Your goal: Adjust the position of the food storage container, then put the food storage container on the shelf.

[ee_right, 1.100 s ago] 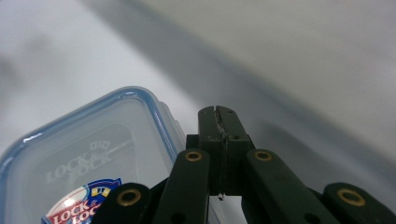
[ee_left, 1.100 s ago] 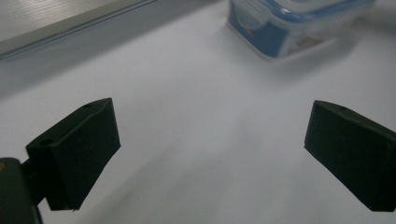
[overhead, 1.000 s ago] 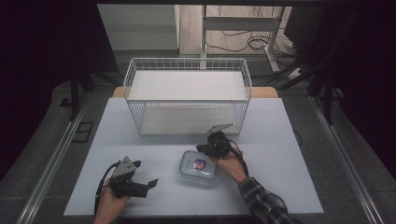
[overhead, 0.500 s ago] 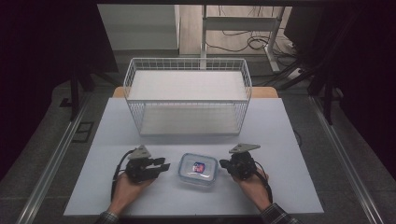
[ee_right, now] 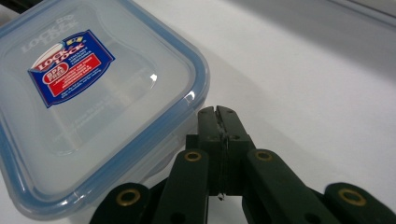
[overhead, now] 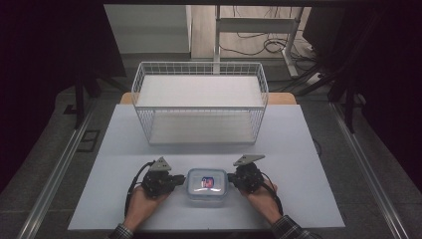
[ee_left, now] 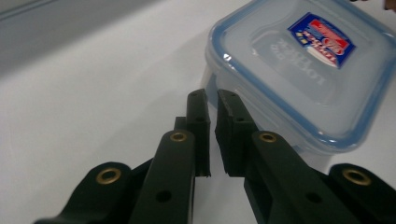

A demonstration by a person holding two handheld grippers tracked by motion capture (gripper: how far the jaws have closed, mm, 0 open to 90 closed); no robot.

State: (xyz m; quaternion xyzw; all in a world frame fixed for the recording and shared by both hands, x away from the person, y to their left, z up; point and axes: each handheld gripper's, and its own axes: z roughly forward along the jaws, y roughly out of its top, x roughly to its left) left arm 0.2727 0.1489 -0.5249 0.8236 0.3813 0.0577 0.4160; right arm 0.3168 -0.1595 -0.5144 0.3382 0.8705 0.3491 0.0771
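Note:
A clear plastic box (overhead: 206, 185) with a blue-rimmed lid and a red and blue label sits near the table's front edge. My left gripper (overhead: 178, 181) lies just left of it, pointing at its side. In the left gripper view the jaws (ee_left: 212, 100) have just closed to a thin slit with nothing between them, their tips right at the box (ee_left: 299, 60) wall. My right gripper (overhead: 233, 180) lies just right of the box. Its jaws (ee_right: 217, 112) are shut and empty, their tips beside the box (ee_right: 93, 102) below the lid's corner.
A white wire basket (overhead: 199, 124) stands across the middle of the white table (overhead: 308, 149), behind the box. A person's hands and plaid sleeves come in from the bottom edge. Dark floor and metal rails flank the table.
The left gripper has moved right, up to the box's left side. The right gripper has swung from behind the box to its right side. The box has stayed put.

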